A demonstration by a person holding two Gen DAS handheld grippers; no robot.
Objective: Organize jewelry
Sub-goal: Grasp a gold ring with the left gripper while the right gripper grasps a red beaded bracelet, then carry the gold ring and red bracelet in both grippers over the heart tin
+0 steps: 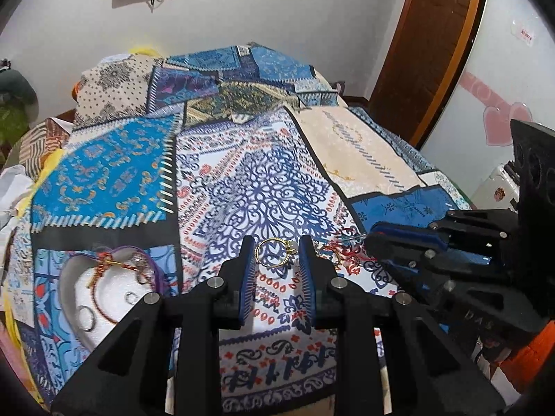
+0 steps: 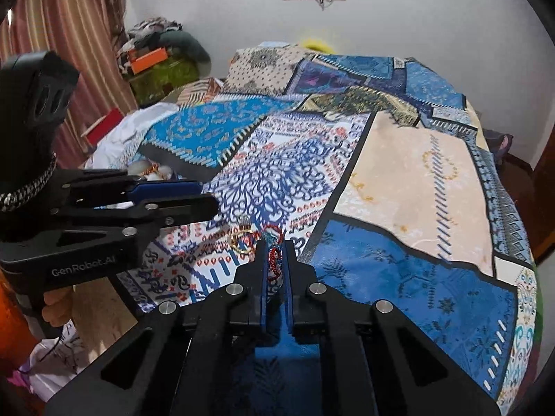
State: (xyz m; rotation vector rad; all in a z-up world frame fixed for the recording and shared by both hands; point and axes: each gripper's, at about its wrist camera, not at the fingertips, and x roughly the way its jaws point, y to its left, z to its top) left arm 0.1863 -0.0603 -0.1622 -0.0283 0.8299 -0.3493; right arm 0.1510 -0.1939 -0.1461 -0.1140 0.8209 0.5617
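The left tongs [image 1: 276, 249] stand spread around a gold ring [image 1: 274, 252] on the patterned cloth [image 1: 277, 180], ready to pinch — the right tongs [image 2: 274, 254] clench a red beaded bracelet [image 2: 274, 260]. The white dish [image 1: 114, 291] at lower left collects finished pieces.

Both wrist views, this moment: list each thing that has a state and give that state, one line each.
Left tongs: open, fingers either side of the gold ring.
Right tongs: nearly shut, fingers around the red bracelet.
Gold ring: lying on the cloth, ungripped.
Red bracelet: between the right fingers; contact unclear.
White tray: open, holding a red cord bracelet, a purple cord and silver rings.
Patterned cloth: spread flat.
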